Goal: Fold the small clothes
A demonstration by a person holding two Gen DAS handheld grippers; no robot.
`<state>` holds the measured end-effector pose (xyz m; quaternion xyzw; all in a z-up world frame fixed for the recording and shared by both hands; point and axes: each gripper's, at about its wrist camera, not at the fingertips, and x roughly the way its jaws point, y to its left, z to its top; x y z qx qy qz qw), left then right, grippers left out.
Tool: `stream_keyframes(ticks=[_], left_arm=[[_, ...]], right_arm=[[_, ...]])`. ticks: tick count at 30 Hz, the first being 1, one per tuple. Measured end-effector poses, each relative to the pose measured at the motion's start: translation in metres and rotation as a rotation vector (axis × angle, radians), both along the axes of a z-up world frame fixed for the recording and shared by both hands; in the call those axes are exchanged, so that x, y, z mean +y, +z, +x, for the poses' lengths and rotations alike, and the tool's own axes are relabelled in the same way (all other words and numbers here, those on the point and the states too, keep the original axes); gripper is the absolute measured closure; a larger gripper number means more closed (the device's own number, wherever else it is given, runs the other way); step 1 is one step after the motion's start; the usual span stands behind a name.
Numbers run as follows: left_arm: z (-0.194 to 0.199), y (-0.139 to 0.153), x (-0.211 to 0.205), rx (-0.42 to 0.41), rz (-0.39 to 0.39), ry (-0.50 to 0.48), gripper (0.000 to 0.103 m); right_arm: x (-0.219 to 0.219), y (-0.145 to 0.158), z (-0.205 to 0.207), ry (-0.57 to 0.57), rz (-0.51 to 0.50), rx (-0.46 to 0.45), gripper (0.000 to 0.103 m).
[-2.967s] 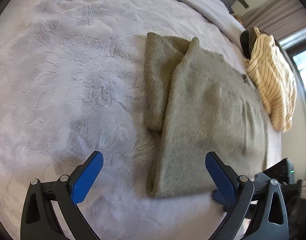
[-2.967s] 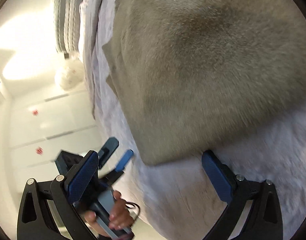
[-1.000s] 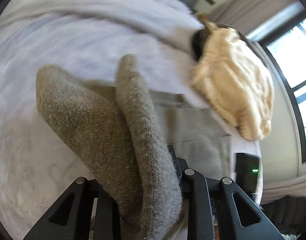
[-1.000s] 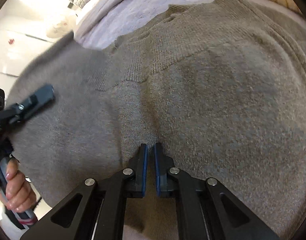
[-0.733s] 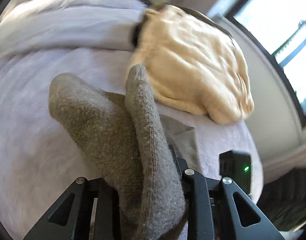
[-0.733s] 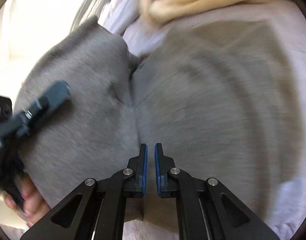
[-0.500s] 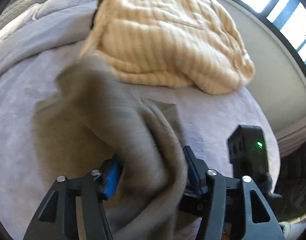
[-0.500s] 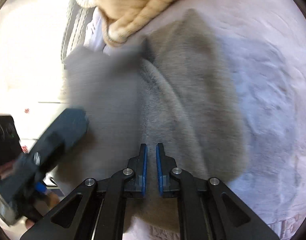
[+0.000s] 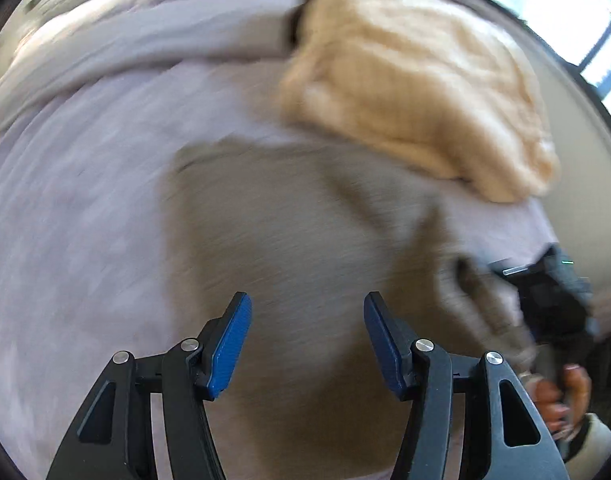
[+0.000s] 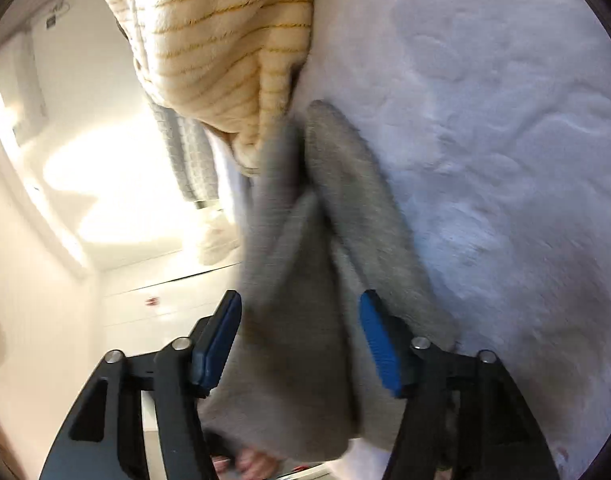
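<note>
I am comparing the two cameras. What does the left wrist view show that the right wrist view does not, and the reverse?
Only the left wrist view shows the window and the person's hand on the other gripper's handle. Only the right wrist view shows the white wall and the grey sweater's folded layers edge-on. Both show the grey sweater, the striped cream garment, the lavender bedspread, and open jaws.

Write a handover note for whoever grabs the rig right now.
Left gripper: open, empty, over the grey-green knit sweater.
Right gripper: open, sweater fabric bunched loosely between its fingers.
Sweater lies on the lavender bedspread, beside the cream striped garment.
Done: a fold appears laid; frames are blurred.
Left: pull the right gripper clear, flatten the bunched edge, check the fold is square.
</note>
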<state>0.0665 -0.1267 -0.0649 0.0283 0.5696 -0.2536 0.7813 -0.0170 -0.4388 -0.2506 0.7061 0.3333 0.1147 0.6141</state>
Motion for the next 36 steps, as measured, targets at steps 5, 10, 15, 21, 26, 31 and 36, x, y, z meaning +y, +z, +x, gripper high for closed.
stream_keyframes(ticks=[5,10,15,21,26,31,36], left_arm=[[0.003,-0.029,0.035,0.063,0.048,0.116,0.043],[0.0,-0.035,0.043,0.074,0.057,0.132,0.043],[0.001,-0.028,0.03,0.056,0.061,0.09,0.043],[-0.001,-0.038,0.034,0.075,0.098,0.1,0.018],[-0.005,-0.032,0.053,0.105,0.114,0.093,0.018],[-0.011,-0.034,0.063,0.167,0.09,0.104,0.018],[-0.023,-0.04,0.059,0.206,0.07,0.101,0.018]], right_arm=[[-0.008,0.013,0.03,0.12,-0.05,-0.002,0.037],[0.012,0.052,0.055,0.302,-0.414,0.039,0.088],[0.006,0.06,0.024,0.256,-0.448,0.007,0.088],[-0.003,0.017,0.018,0.235,-0.479,0.167,0.086],[-0.003,0.047,0.016,0.254,-0.553,0.182,0.08],[0.004,0.078,-0.003,0.3,-0.514,0.08,0.055],[0.051,0.08,0.002,0.491,-0.67,0.11,0.09]])
